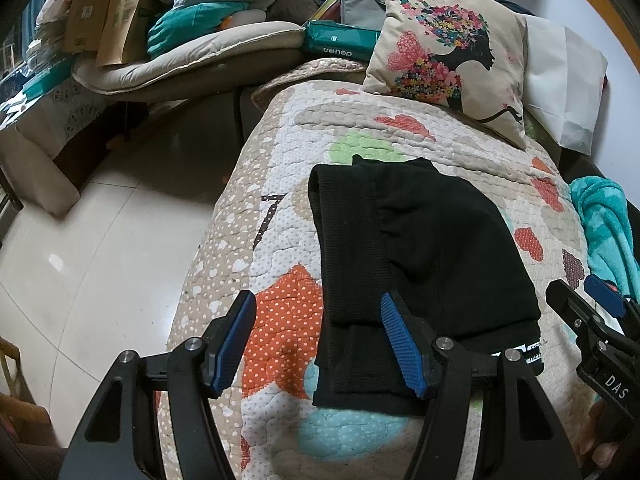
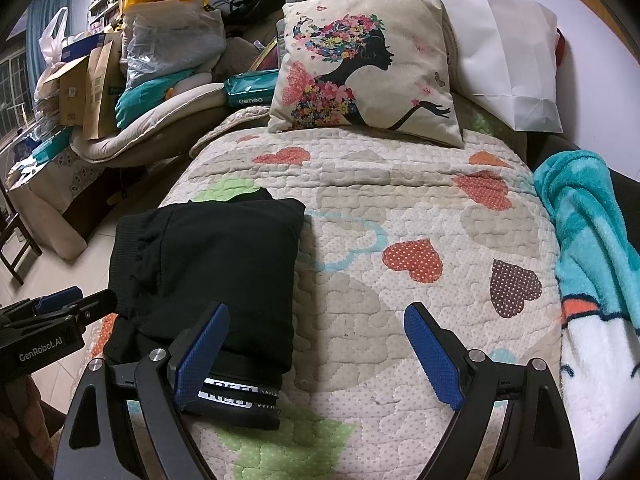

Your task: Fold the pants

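One pair of black pants (image 1: pixel 420 256) folded into a thick rectangle on the quilt (image 2: pixel 400 220), one cushion (image 2: pixel 360 68), left gripper (image 1: pixel 318 344) and right gripper (image 2: pixel 316 354) both spread wide, holding nothing

A bed under a quilted cover (image 2: pixel 400 208) printed with hearts fills the middle of the room, with a cushion (image 2: pixel 360 68) showing a flower-haired woman's silhouette leaning at its head against a white wall (image 2: pixel 592 92). Pale glossy floor tiles (image 1: pixel 100 240) lie on the left. Beyond them cardboard boxes (image 1: pixel 86 20), bags and bedding are heaped beside a window (image 2: pixel 14 92) with a blue curtain (image 2: pixel 42 20).
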`<state>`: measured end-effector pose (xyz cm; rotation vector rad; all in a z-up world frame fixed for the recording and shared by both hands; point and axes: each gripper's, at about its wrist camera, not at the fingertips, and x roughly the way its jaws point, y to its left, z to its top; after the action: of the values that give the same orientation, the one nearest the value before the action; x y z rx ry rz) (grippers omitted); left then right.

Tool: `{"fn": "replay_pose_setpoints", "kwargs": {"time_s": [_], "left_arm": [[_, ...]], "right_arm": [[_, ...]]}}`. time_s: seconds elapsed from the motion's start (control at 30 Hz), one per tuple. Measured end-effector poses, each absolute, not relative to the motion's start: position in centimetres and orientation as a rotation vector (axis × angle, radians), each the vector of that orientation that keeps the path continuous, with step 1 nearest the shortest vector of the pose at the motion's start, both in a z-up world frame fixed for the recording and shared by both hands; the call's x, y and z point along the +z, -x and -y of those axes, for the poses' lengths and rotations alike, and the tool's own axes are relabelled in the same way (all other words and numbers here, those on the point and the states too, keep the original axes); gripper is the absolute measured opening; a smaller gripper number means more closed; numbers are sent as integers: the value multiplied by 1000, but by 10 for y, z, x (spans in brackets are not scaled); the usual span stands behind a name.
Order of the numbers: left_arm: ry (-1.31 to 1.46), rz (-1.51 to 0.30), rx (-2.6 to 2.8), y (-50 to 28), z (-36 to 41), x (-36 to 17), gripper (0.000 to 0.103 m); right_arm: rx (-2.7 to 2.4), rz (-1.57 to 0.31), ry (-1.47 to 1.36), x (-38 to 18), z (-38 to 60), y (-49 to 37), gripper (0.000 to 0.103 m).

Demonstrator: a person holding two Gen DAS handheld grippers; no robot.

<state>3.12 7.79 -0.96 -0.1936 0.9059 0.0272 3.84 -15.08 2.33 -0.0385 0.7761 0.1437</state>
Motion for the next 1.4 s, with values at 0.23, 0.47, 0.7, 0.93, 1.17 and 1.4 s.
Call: {"fn": "replay_pose_setpoints", "kwargs": {"time_s": [0.23, 0.47, 0.7, 0.93, 1.17, 1.4], "left_arm": [[195, -908, 25, -32, -79, -10, 64], [197, -906, 21, -32, -80, -10, 64], [216, -912, 16, -33, -79, -11, 64], [235, -916, 12, -33, -81, -11, 64], [255, -926, 8, -33, -82, -12, 64], [251, -923, 7, -34, -82, -12, 64]], "right_arm": [[144, -778, 38, 24, 151, -40, 92], [141, -779, 35, 22, 152, -39, 92], [127, -784, 20, 18, 154, -36, 92], [123, -788, 15, 20, 154, -37, 92], [123, -791, 11, 20, 156, -38, 92], [122, -794, 9, 19, 156, -38, 92]]}}
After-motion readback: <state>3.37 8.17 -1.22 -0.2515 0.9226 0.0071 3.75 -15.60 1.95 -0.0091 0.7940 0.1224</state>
